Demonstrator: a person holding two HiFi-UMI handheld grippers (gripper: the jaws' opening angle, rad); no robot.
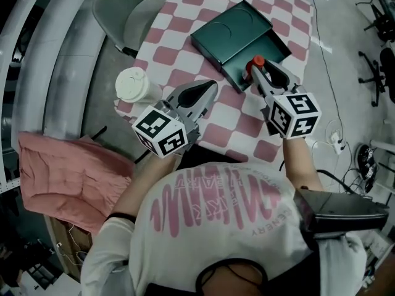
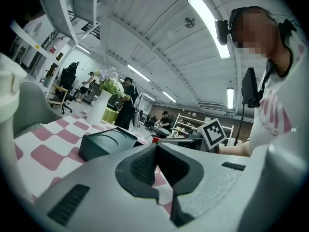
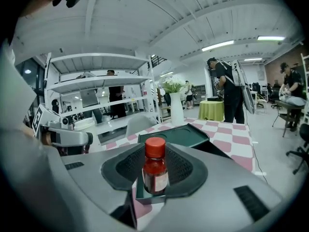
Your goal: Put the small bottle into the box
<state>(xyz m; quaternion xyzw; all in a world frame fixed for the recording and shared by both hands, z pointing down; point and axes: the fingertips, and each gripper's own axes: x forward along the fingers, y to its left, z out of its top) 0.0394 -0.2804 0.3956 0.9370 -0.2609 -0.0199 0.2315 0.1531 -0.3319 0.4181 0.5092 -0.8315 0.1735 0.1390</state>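
The small bottle (image 1: 257, 62), red cap and reddish contents, stands upright between the jaws of my right gripper (image 1: 260, 74), which is shut on it. In the right gripper view the bottle (image 3: 155, 170) hangs over the near edge of the dark green box (image 3: 186, 135). That box (image 1: 231, 29) lies on the checkered table (image 1: 179, 24); its lid is shifted to the far left, and the open tray part (image 1: 271, 47) shows beside the bottle. My left gripper (image 1: 205, 92) hovers to the left of the box, its jaws shut with nothing between them. In the left gripper view the box (image 2: 106, 141) is ahead.
A white lidded cup (image 1: 131, 84) stands at the table's left edge, close to the left gripper. A grey chair (image 1: 133, 11) is beyond it and a pink cloth (image 1: 62, 177) lies lower left. A white vase (image 3: 176, 108) with flowers stands at the far end. People stand in the background.
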